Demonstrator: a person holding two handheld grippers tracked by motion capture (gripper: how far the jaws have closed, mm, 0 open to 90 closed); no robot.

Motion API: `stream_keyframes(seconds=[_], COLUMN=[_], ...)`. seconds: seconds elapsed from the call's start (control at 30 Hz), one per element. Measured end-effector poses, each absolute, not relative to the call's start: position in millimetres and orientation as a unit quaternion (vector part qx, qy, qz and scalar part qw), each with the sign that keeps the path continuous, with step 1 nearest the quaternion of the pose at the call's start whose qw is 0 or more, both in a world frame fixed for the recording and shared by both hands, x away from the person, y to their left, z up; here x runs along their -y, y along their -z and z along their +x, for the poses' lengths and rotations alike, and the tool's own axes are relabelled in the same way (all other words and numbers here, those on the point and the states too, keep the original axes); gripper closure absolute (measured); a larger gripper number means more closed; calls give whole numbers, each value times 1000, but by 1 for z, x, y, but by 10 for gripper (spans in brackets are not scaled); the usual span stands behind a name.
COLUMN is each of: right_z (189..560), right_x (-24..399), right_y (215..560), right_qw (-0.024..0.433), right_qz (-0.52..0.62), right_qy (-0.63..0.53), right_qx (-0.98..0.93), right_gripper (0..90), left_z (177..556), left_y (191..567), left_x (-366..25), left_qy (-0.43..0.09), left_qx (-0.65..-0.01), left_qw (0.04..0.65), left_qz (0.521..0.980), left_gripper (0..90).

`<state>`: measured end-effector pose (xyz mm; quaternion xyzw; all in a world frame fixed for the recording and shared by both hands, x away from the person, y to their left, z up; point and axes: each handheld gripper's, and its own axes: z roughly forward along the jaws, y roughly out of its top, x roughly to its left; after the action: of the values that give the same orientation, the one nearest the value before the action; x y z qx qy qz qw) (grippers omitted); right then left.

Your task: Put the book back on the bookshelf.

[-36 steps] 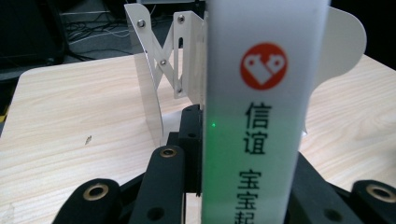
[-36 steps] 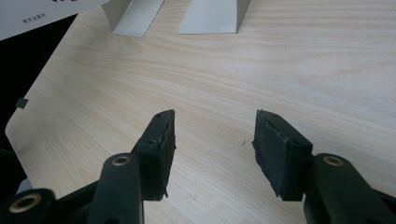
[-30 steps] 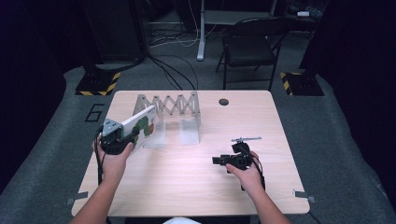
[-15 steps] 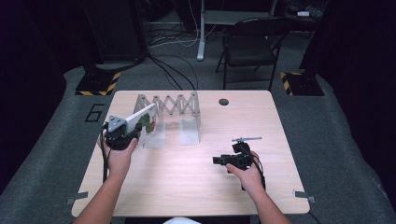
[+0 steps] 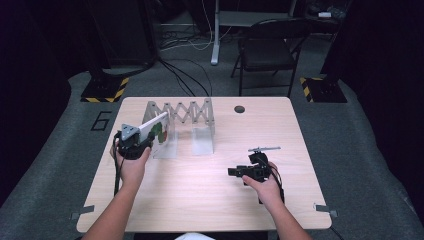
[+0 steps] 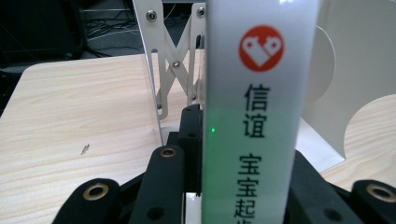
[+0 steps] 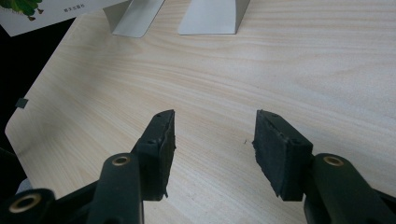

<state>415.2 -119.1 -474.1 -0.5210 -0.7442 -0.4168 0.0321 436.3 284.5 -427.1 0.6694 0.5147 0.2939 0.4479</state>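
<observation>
— Why is the book (image 6: pixel 261 107) upright, spine toward the camera?

— The left gripper (image 5: pixel 134 141) has its fingers clamped on the lower part of the book, so it stands tall between them and points at the expandable metal book rack (image 5: pixel 181 120). Held on edge, it should slide between the rack's white dividers, which sit just beyond the fingertips.

— And the other hand?

— The right gripper (image 7: pixel 212 140) hovers over the bare bench (image 7: pixel 289 65), its fingers (image 7: pixel 161 140) parted with nothing between them. I'd judge it is kept well apart from the rack to stay out of the way.
</observation>
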Motion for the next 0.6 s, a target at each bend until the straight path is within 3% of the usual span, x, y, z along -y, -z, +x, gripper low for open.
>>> stream_keyframes(seconds=[0.6], right_z=[415], right_x=[119], right_y=[474], right_qw=[33], right_qz=[-523], right_qy=[416], right_qx=[743], right_gripper=[482], left_z=[441], left_y=[442], left_x=[-280], left_qy=[-311], left_qx=[-522], left_qw=[443], left_qz=[660], left_gripper=[752])
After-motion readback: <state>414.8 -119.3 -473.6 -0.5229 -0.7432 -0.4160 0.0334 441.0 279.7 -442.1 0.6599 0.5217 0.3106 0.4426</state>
